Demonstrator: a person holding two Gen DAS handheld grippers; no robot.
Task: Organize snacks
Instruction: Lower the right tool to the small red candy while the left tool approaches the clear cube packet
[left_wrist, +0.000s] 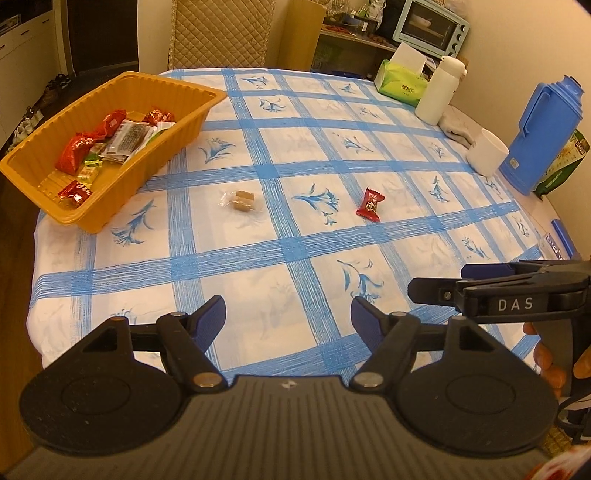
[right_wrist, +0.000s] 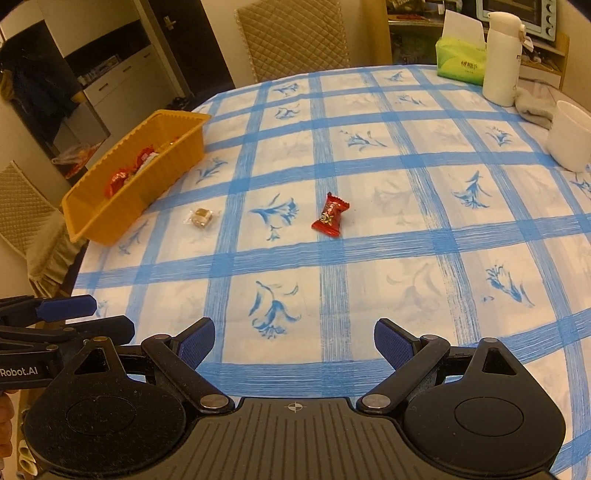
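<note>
An orange tray at the table's left holds several wrapped snacks. A clear-wrapped brown snack lies on the cloth right of the tray. A red wrapped candy lies further right. My left gripper is open and empty above the table's near edge; it also shows in the right wrist view. My right gripper is open and empty, near the front edge; it shows at the right of the left wrist view.
The blue-checked tablecloth covers a round table. At the far right stand a green tissue pack, a white bottle, a white cup and a blue jug. A quilted chair stands behind the table.
</note>
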